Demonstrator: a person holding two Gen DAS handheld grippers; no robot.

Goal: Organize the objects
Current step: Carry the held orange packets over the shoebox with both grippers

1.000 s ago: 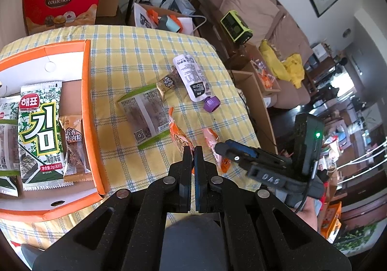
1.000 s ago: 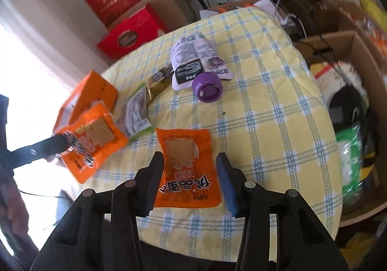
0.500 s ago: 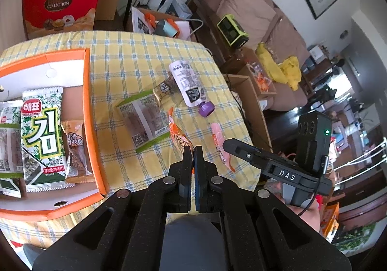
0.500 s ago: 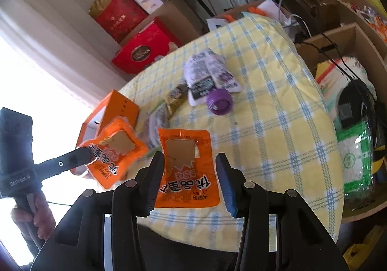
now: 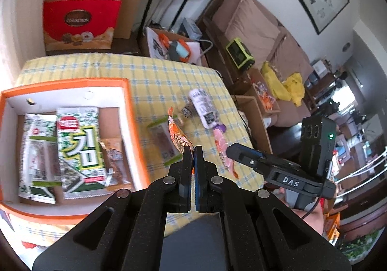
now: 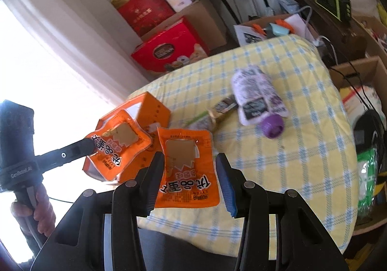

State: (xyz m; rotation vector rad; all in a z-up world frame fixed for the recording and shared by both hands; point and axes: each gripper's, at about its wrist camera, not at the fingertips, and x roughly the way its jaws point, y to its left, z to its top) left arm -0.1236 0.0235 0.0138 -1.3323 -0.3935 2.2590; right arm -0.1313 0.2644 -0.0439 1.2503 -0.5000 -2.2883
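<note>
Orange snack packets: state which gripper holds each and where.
Left gripper pinches one orange packet at its edge; right gripper clamps the other packet by both side edges.

The left gripper (image 5: 193, 153) is at lower centre, jaws pressed together on an orange packet (image 5: 178, 136). The right gripper (image 6: 188, 182), lower centre, clamps another orange packet (image 6: 187, 169) by its sides.

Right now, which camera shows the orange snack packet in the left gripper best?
The right wrist view: the left gripper pinches the orange snack packet face-on, print and window visible. The left wrist view shows that packet only edge-on, a thin strip above its shut jaws.
</note>
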